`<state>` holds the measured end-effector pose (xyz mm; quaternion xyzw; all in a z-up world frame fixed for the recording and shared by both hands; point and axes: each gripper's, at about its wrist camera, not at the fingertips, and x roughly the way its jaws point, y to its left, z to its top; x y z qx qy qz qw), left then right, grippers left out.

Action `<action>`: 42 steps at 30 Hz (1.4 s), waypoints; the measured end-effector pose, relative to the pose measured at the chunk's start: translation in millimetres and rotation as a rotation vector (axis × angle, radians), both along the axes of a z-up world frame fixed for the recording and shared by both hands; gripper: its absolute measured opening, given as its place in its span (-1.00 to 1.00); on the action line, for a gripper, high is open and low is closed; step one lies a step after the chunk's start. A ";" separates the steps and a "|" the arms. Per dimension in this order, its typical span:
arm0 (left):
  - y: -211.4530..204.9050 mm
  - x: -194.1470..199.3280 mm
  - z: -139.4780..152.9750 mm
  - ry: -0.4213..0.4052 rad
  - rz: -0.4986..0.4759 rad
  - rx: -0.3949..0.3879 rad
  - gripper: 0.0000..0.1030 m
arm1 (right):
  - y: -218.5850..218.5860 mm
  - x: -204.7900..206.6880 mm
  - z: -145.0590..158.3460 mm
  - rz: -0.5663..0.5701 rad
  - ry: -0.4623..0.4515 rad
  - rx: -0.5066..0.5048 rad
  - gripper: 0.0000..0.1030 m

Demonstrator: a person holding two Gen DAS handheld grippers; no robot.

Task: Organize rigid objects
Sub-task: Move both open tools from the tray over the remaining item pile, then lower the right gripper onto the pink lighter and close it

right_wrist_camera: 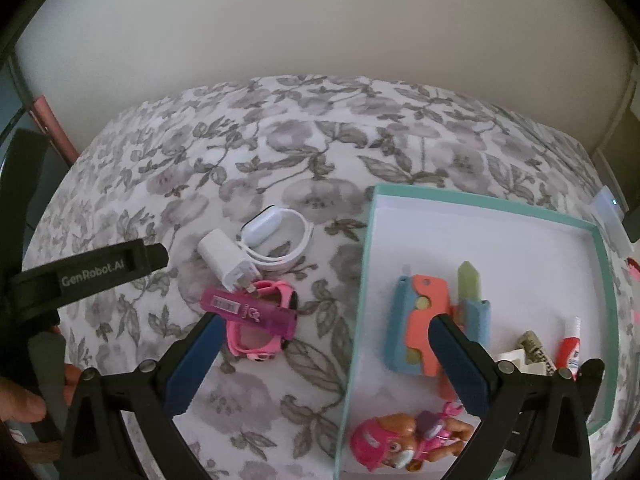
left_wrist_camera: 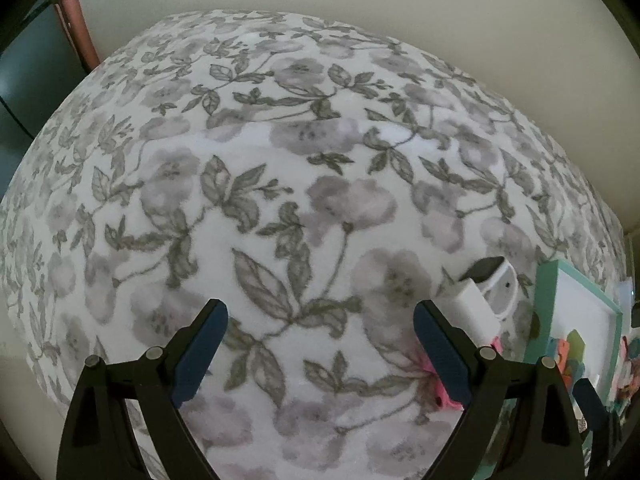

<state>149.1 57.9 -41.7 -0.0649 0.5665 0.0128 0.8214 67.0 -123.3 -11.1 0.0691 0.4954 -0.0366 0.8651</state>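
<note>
Looks roughly half done. The tray, right of frame in the right wrist view, already has the pup toy, orange gadget and glue in it. Outside it on the bed, at center-left, are the charger, white band, purple stick and pink watch. Right tool and left tool both spread wide, gripping nothing.
</note>
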 end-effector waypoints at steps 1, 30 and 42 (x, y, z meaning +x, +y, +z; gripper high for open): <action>1.8 0.7 -0.9 0.001 0.002 0.002 0.83 | 2.8 1.2 -1.5 0.001 0.001 0.001 1.00; 28.6 9.7 -23.6 0.042 0.020 -0.024 0.83 | 47.4 27.7 -35.8 -0.008 0.031 -0.046 1.00; 36.7 11.1 -23.2 0.038 0.025 -0.048 0.83 | 63.3 36.3 -48.9 -0.058 0.000 -0.083 1.00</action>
